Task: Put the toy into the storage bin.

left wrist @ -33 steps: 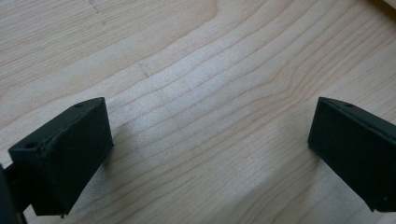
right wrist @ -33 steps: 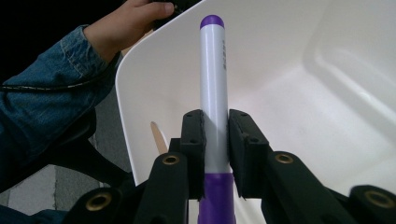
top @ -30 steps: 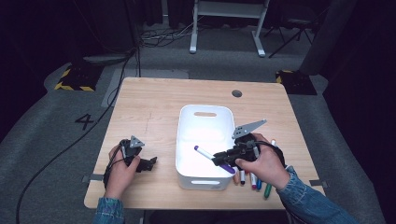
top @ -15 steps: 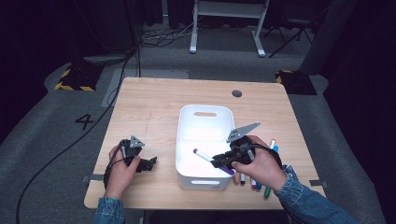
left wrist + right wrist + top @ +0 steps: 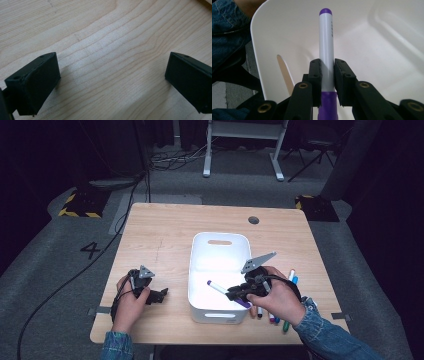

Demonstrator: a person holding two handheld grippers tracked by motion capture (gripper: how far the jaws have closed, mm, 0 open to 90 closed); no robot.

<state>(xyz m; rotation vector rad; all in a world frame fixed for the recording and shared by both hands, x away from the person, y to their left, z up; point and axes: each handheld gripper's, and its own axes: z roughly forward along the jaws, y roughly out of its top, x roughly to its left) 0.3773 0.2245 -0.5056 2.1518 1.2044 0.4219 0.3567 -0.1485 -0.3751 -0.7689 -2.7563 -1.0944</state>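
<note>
Marker pinched in your right gripper hangs over the bin; next, spread those jaws. Left gripper rests spread.

The person's right hand hides most of the loose coloured marker pens on the table. The purple-capped white marker is cut off at the right gripper view's bottom edge.

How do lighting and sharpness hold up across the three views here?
High view: table lit, surroundings nearly black, slightly soft. Left gripper view: wood grain sharp, soft shadows beside the jaws. Right gripper view: marker crisp between the jaws, white bin bright and partly washed out, far wall blurred.
</note>
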